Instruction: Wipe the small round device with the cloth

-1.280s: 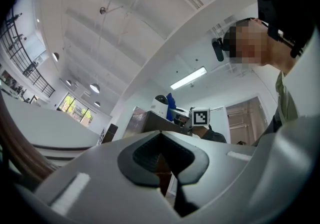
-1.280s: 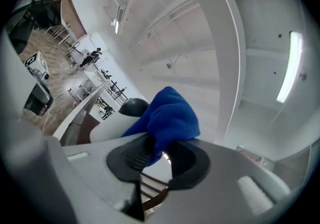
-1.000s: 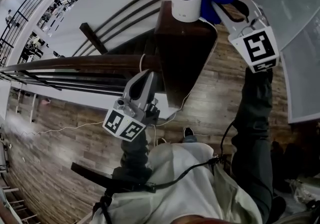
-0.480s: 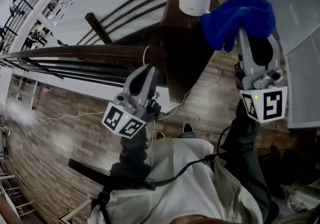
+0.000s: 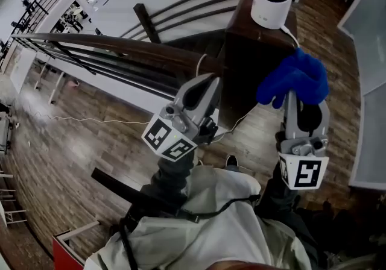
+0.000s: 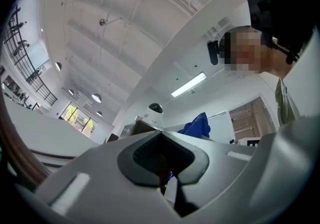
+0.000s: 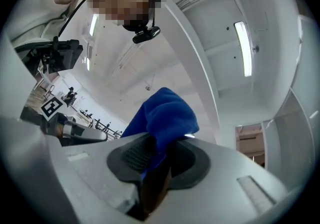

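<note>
- Small round white device with a black domed top (image 5: 271, 0): stands upright on the flat top of a dark brown wooden post (image 5: 247, 46). Nothing touches it.
- Right gripper (image 5: 300, 103): jaws clamped on a bunched blue fabric cloth (image 5: 294, 77), which rises above the fingertips. The right gripper view shows the cloth pinched between the dark pads.
- Cloth position: in the head view it sits beside the post, below the device and clear of it.
- Left gripper (image 5: 205, 88): jaws pressed together, nothing between them. It is held in front of the post and a curved dark wooden handrail (image 5: 120, 46), well apart from the device.
- Left gripper view: device and cloth both show beyond the jaw tips.
</note>
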A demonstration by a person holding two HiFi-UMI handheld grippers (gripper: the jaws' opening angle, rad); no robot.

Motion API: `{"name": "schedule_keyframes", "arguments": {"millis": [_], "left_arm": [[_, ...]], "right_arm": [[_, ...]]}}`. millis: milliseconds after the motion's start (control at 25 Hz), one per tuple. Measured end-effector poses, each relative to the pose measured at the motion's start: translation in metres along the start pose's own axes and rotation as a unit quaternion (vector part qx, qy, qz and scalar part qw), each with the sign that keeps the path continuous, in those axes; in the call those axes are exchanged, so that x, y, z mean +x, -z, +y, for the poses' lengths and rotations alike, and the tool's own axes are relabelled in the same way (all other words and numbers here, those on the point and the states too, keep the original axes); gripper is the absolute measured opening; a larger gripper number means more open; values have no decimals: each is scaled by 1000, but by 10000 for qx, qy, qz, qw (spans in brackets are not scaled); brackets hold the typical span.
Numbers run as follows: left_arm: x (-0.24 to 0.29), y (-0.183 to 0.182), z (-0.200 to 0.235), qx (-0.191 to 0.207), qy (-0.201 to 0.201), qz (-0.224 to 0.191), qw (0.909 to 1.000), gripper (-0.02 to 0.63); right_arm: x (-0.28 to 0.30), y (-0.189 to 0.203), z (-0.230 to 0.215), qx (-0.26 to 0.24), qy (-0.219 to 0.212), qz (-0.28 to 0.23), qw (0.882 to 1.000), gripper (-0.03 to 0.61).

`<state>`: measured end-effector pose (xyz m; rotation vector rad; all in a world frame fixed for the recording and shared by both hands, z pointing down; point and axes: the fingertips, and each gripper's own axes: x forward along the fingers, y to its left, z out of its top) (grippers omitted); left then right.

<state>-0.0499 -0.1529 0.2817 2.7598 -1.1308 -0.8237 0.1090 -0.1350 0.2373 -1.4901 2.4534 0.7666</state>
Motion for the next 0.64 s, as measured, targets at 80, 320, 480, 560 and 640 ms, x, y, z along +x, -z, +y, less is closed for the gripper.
{"name": "schedule_keyframes", "arguments": {"millis": [80, 320, 480, 560, 640], "left_arm": [[1, 0, -2, 31, -12, -17, 10000, 5], [-2, -3, -6, 101, -125, -50, 9999, 5], [-10, -7, -8, 178, -220, -73, 9996, 5], [-15, -8, -6, 207, -289, -92, 9993, 5], [-20, -9, -4, 230, -357, -115, 9990, 5]], "right_arm": [[-3, 5, 2, 128, -42, 20, 9999, 81], [-6, 9, 0, 344, -166, -11, 9993, 81], [-5, 9, 9, 415, -297, -98, 9986, 81], [-4, 10, 16, 415, -388, -111, 9983, 81], [-4, 11, 24, 403, -479, -113, 9980, 81]]}}
